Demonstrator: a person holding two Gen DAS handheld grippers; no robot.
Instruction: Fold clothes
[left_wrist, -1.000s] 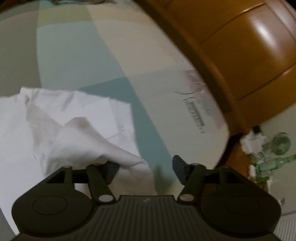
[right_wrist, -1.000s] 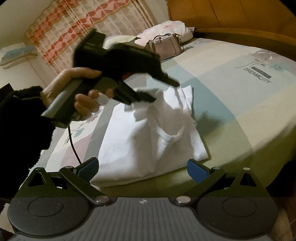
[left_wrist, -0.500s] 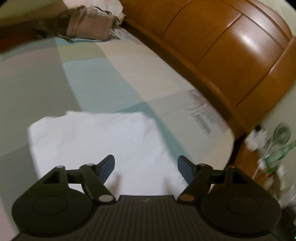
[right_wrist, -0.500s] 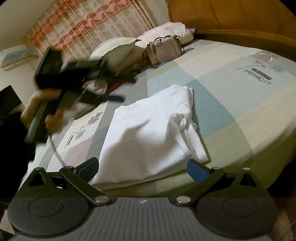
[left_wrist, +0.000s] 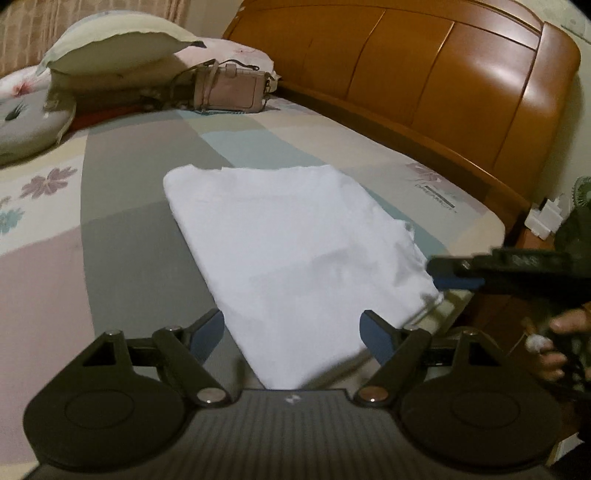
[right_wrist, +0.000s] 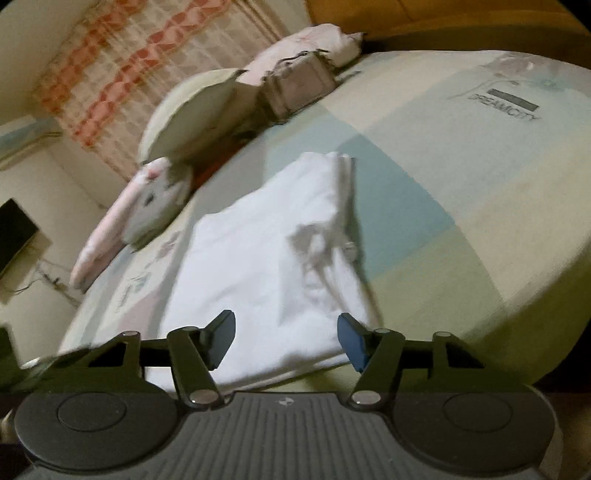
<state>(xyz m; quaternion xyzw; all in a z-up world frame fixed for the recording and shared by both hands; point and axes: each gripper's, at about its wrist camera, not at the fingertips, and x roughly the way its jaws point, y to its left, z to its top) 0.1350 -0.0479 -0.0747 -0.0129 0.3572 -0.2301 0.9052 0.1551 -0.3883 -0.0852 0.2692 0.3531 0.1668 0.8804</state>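
Since a second ago the left gripper (left_wrist: 293, 334) has let the raised fold drop and pulled back toward the near bed edge; its jaws have just been opening and now stand wide, nothing pinched between them. In the left wrist view, the white folded cotton garment (left_wrist: 295, 251) lies flat on the pastel patchwork bedsheet (left_wrist: 122, 229), its near corner reaching between the blue pads without touching them. At the right, the right gripper (left_wrist: 448, 275) comes in level, fingertips just beside the garment's rumpled right edge, held by a hand (left_wrist: 557, 343). Far off sit a pale pink leather handbag (left_wrist: 231, 88), a cream pillow (left_wrist: 118, 44) and the orange-brown wooden headboard (left_wrist: 443, 77).

In the right wrist view, the right gripper (right_wrist: 286, 338) has sunk toward the cloth, and its jaws have just been closing to a middling gap; the garment's (right_wrist: 251, 266) near edge lies between them, not yet clamped as far as I can tell. A bunched lump of layers (right_wrist: 321, 243) sits on the garment's right side.

The risk, as I judge it: closing here may catch only the top layer, so a lift would peel the fold open; the loose bunch could also drag and skew the stack. The near edge lies close to the mattress side, so a pull toward the person might slide it off.
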